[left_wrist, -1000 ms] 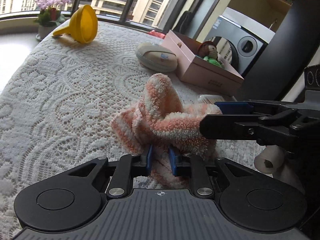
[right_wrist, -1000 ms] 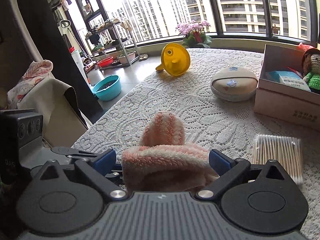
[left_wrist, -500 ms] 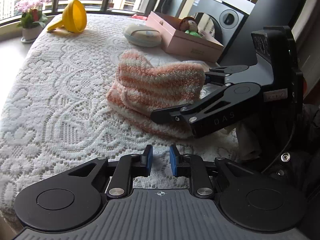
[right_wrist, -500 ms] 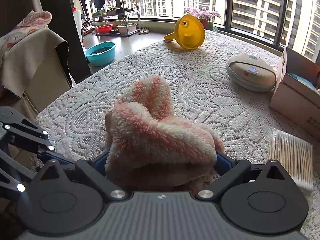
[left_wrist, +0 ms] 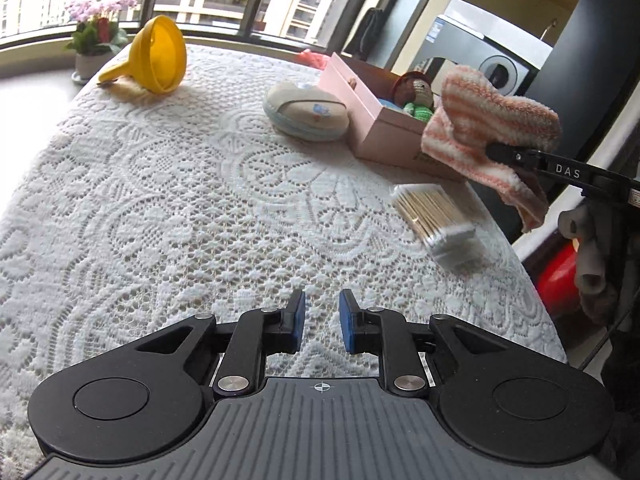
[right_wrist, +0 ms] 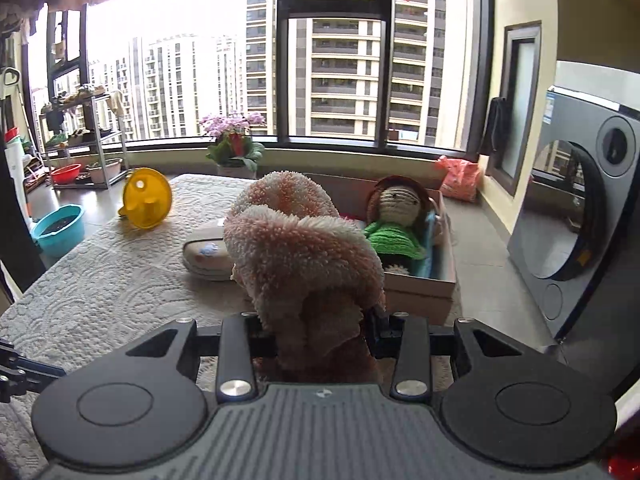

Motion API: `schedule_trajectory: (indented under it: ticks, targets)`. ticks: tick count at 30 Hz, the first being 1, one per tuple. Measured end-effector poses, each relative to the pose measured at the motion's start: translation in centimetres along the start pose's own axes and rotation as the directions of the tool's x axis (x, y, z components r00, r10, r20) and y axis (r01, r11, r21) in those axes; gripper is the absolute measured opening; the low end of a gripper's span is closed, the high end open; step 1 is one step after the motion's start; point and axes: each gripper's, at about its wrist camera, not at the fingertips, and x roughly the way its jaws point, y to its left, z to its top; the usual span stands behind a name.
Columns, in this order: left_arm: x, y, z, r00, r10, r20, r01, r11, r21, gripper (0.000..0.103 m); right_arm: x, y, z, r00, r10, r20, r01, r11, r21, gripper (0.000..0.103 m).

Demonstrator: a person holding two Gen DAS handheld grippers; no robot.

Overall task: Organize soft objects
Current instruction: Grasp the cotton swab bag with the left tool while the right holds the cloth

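Note:
A fluffy pink-and-white striped towel (left_wrist: 492, 128) hangs in the air at the table's right side, in front of the open pink box (left_wrist: 384, 136). My right gripper (right_wrist: 320, 320) has the towel (right_wrist: 296, 248) bunched between its jaws, which are closing on it; its pads press into the folds. In the left wrist view one right finger (left_wrist: 516, 156) shows under the towel. A crocheted doll (right_wrist: 396, 216) in a green dress lies in the box (right_wrist: 420, 292). My left gripper (left_wrist: 320, 320) hovers over the lace tablecloth (left_wrist: 160, 200), its blue pads a small gap apart with nothing between them.
A pack of cotton swabs (left_wrist: 432, 212) lies near the right table edge. An oval cream pouch (left_wrist: 306, 116) sits beside the box and a yellow funnel (left_wrist: 160, 56) lies at the far left. A washing machine (right_wrist: 580, 216) stands right of the table.
The right gripper closed on the towel, lifted it off the table and carried it right toward the pink box. The left gripper let go of the towel and drew back.

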Motion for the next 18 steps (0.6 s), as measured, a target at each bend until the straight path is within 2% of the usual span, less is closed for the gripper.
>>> schedule_trajectory:
  ticks: [2, 5, 7, 9, 11, 12, 15, 18]
  targets:
    - [0.7, -0.2, 0.6, 1.000, 0.009, 0.014, -0.008, 1.000, -0.029, 0.020, 1.7, -2.0, -1.7, 0.996, -0.053, -0.066, 0.056, 0.998, 0.039, 0.037]
    - [1.3, -1.2, 1.7, 0.999, 0.003, 0.043, -0.002, 1.000, -0.032, 0.020, 3.6, -2.2, -3.6, 0.990, -0.005, -0.144, 0.018, 0.996, 0.088, 0.037]
    - [1.8, -2.6, 2.6, 0.998, 0.019, 0.058, -0.020, 1.000, 0.015, 0.020, 3.9, -1.4, -4.2, 0.985, 0.093, -0.147, -0.074, 0.988, 0.134, 0.037]
    - [2.2, -3.9, 3.2, 0.997, 0.044, 0.067, -0.048, 0.997, 0.067, 0.020, 3.8, -0.9, -4.2, 0.961, 0.239, -0.142, -0.212, 0.960, 0.186, 0.037]
    - [2.7, -5.4, 3.7, 0.995, 0.063, 0.075, -0.072, 0.990, 0.120, 0.020, 3.7, -0.4, -4.2, 0.937, 0.325, -0.131, -0.293, 0.932, 0.212, 0.037]
    - [2.9, -6.0, 3.8, 0.995, 0.059, 0.077, -0.069, 0.988, 0.139, 0.020, 3.6, -0.3, -4.2, 0.940, 0.318, -0.121, -0.290, 0.935, 0.205, 0.037]
    - [3.8, -7.8, 4.0, 0.995, 0.056, 0.077, -0.070, 0.978, 0.196, 0.020, 2.9, -0.6, -4.7, 0.976, 0.205, -0.068, -0.193, 0.968, 0.159, 0.037]
    - [5.8, -9.7, 3.6, 0.995, 0.097, 0.037, -0.103, 0.962, 0.254, 0.021, 2.8, -2.2, -5.3, 0.993, 0.114, -0.041, -0.105, 0.979, 0.174, 0.037]
